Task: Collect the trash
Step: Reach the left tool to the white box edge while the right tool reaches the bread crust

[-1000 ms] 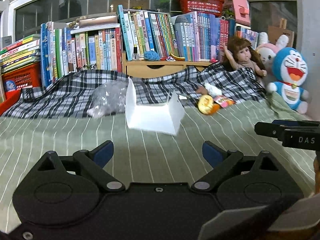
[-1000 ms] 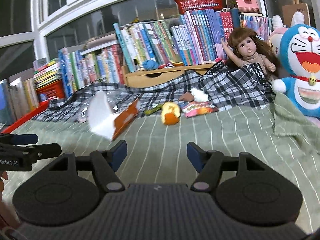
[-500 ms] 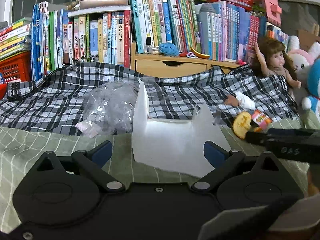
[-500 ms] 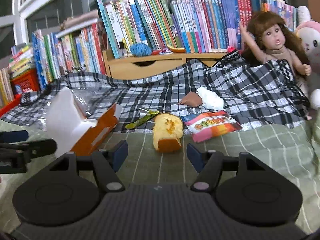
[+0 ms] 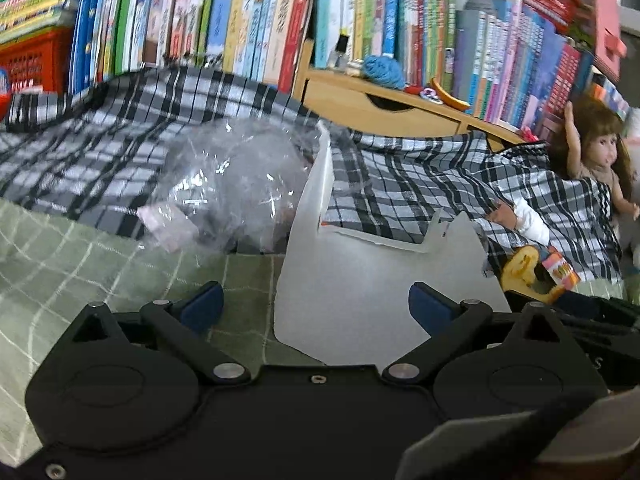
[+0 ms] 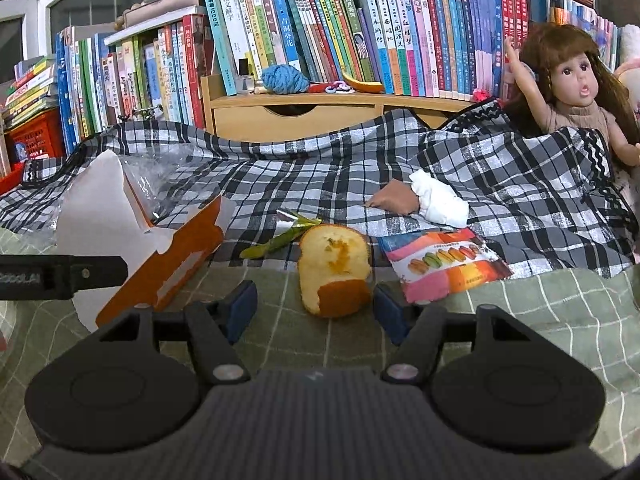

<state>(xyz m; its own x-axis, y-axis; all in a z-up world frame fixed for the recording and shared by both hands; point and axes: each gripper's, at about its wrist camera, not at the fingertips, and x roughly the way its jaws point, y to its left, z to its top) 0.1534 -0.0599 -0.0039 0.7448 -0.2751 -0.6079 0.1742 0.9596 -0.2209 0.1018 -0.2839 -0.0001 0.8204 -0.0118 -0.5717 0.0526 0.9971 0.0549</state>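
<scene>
Left gripper [image 5: 316, 306] and right gripper [image 6: 313, 307] both angled downward, jaws spread wide, nothing clamped.

White Chinese titles run down the spines of the books [image 6: 360, 32] at upper centre of the right wrist view, one reading 三国演义.

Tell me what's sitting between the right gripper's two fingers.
In the right wrist view, a piece of orange peel lies on the green bedsheet between the open right gripper, untouched.

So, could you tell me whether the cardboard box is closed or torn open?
Torn open: the cardboard box lies flattened, flaps splayed, white inside showing.
</scene>
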